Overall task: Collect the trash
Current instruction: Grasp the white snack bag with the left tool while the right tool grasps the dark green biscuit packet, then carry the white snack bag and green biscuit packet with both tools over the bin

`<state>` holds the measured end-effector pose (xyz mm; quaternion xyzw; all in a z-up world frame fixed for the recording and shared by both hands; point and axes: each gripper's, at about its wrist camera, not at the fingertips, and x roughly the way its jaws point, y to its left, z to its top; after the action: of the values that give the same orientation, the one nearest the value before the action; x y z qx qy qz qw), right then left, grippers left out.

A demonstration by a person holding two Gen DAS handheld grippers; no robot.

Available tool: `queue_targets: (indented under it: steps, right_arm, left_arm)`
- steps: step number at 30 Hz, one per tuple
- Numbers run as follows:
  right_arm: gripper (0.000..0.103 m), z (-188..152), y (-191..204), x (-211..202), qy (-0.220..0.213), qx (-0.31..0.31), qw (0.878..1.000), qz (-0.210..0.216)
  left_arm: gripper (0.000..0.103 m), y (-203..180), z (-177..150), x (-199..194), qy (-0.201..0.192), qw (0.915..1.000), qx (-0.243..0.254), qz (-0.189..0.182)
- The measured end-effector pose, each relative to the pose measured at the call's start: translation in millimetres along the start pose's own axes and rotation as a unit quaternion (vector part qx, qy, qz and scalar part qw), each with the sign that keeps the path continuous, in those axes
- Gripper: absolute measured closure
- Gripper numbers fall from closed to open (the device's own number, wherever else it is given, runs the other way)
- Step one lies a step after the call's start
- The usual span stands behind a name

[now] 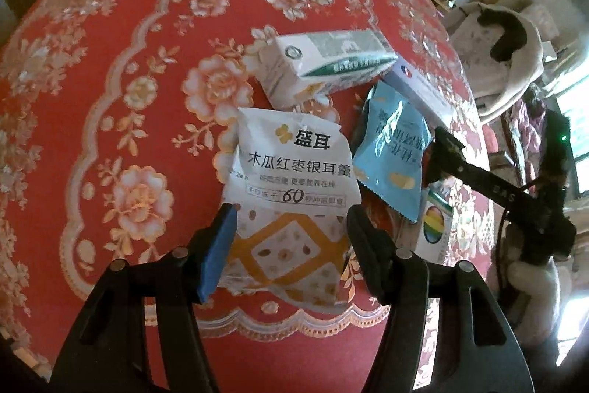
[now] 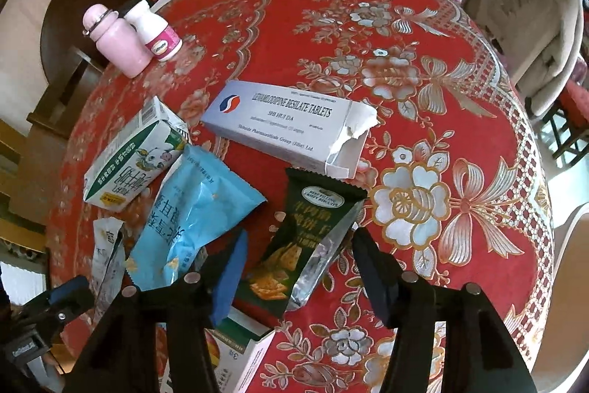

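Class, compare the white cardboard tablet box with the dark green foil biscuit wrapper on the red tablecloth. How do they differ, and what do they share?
The white cardboard tablet box is rigid and rectangular; the dark green foil biscuit wrapper is soft and crumpled. The box has a torn end flap; the wrapper gapes at its silver-lined end. The wrapper lies between the right claw fingers; the box lies beyond them. Both lie on the tablecloth and have been opened.
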<state>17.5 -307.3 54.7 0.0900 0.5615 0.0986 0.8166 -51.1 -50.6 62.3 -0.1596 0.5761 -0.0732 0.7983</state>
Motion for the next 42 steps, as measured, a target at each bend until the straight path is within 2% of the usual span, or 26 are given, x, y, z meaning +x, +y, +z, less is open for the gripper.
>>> queue_targets:
  steps: [5, 7, 9, 12, 16, 17, 18, 19, 21, 22, 24, 26, 28, 29, 35, 42]
  right_arm:
    - [0.046, -2.6, 2.7, -0.4, -0.001, -0.003, 1.0, 0.001]
    - [0.043, -3.1, 4.3, 0.2, 0.002, -0.002, 1.0, 0.012]
    - [0.035, -4.1, 4.5, -0.2, -0.001, 0.005, 1.0, 0.021]
    - [0.035, -4.0, 7.7, 0.6, -0.007, 0.001, 1.0, 0.015]
    - [0.035, -3.2, 12.0, 2.8, -0.015, -0.006, 1.0, 0.004]
    - [0.039, -3.5, 13.3, 3.0, -0.019, -0.009, 1.0, -0.004]
    - [0.051, -4.0, 13.8, 3.1, -0.021, -0.014, 1.0, -0.012]
    - [0.057, -4.2, 13.8, 3.2, -0.023, -0.019, 0.999, -0.016]
    - [0.076, -4.6, 9.1, 2.5, -0.023, -0.017, 1.0, -0.003]
    - [0.08, -5.2, 5.8, 1.8, -0.021, -0.01, 1.0, 0.01]
    - [0.083, -7.5, -0.2, -2.8, -0.022, 0.001, 0.999, 0.026]
    - [0.084, -10.1, -2.2, -10.2, -0.03, 0.001, 0.999, 0.032]
    - [0.085, -12.6, -3.9, -19.4, -0.036, -0.001, 0.999, 0.038]
    - [0.085, -13.5, -4.5, -24.3, -0.039, -0.002, 0.998, 0.041]
    - [0.085, -17.6, -10.3, -55.0, -0.062, -0.003, 0.997, 0.052]
    - [0.085, -25.2, -28.3, -81.4, -0.08, 0.004, 0.995, 0.055]
  left_arm:
    - [0.039, -9.6, 1.0, 5.3, -0.004, 0.9995, 0.03, 0.008]
    - [0.039, -11.7, 1.0, 5.3, 0.002, 0.9991, 0.041, 0.005]
    - [0.039, -12.8, -0.6, 5.0, 0.007, 0.9983, 0.057, -0.003]
    - [0.039, -11.2, -3.0, 4.8, 0.011, 0.9969, 0.078, -0.007]
    - [0.039, -0.6, -1.3, 4.7, 0.006, 0.9979, 0.064, 0.005]
    - [0.039, 0.9, -1.4, 4.3, 0.005, 0.9982, 0.06, 0.003]
    - [0.039, 1.6, -1.2, 4.6, 0.005, 0.9984, 0.057, 0.004]
    - [0.039, 1.0, -1.3, 5.8, 0.005, 0.9983, 0.057, 0.007]
    - [0.039, -3.1, -2.1, 8.0, 0.005, 0.9974, 0.069, 0.021]
    - [0.04, -6.6, -3.1, 9.0, 0.001, 0.9964, 0.08, 0.029]
    - [0.046, -9.5, -4.9, 10.4, -0.004, 0.9951, 0.089, 0.042]
    - [0.073, -11.5, -8.0, 4.5, -0.023, 0.995, 0.095, 0.023]
    - [0.085, -16.1, -6.6, -0.1, -0.027, 0.9942, 0.101, 0.026]
    - [0.088, -18.1, -5.5, -2.0, -0.029, 0.994, 0.102, 0.027]
    - [0.098, -29.4, 1.3, -18.0, -0.038, 0.9955, 0.087, -0.003]
    - [0.099, -67.9, -0.8, -39.4, -0.061, 0.9916, 0.113, -0.016]
